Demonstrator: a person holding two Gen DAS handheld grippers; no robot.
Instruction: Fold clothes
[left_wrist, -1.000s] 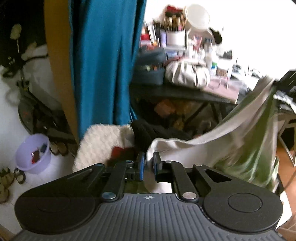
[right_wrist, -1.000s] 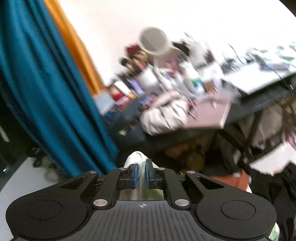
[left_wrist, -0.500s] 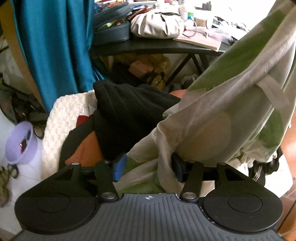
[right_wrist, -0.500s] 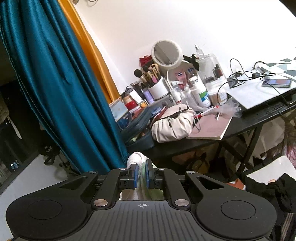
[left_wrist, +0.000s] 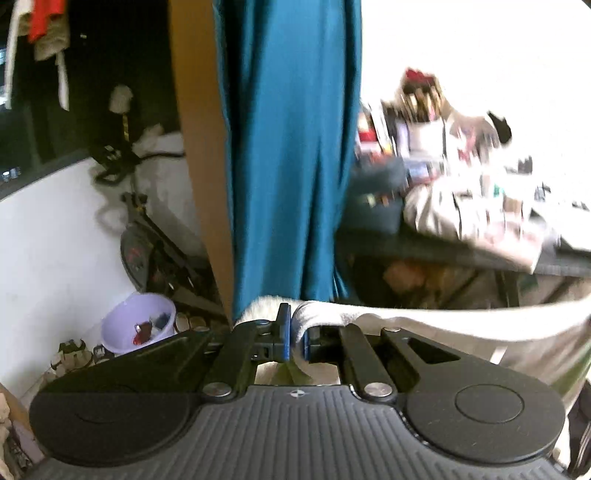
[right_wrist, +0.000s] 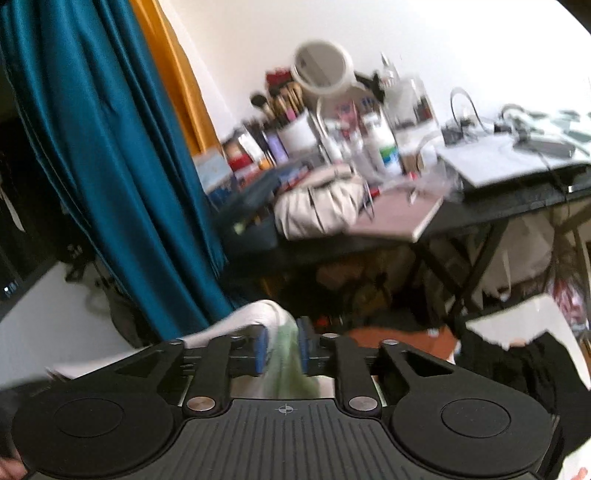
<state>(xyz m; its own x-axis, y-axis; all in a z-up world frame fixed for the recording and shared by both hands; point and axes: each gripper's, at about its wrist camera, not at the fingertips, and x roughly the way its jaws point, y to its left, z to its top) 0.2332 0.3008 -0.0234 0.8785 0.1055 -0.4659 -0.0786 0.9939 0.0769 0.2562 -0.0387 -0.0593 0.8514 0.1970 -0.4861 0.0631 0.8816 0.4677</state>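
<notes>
1. Left wrist view: left claw is pinched tight on a fold of the white-and-green garment; blue pads nearly meet with cloth squeezed between them.
2. The jaws have just been closing onto that cloth. The garment runs rightward from the pads as a taut band, out to the frame's right edge, where a bit of green shows low down.
3. Behind: teal curtain hangs centre, orange-brown panel just left of it. Lilac tub sits on the white floor lower left, small items inside, shoes beside it.
4. Right: dark surface loaded with clutter, heavily blurred; a pale bag is on it.
5. Right wrist view: right claw stands at a narrow gap, jaws have just been opening. The garment hangs between the pads, green part in the gap, white part bunched over the top and trailing left.
6. Cannot tell for sure if the pads press the cloth; a sliver of space shows on each side.
7. Behind: teal curtain left, orange strip next to it. Dark surface with pale bag, round mirror, cup of brushes, a notebook. Dark clothes lie lower right. All slightly blurred.
</notes>
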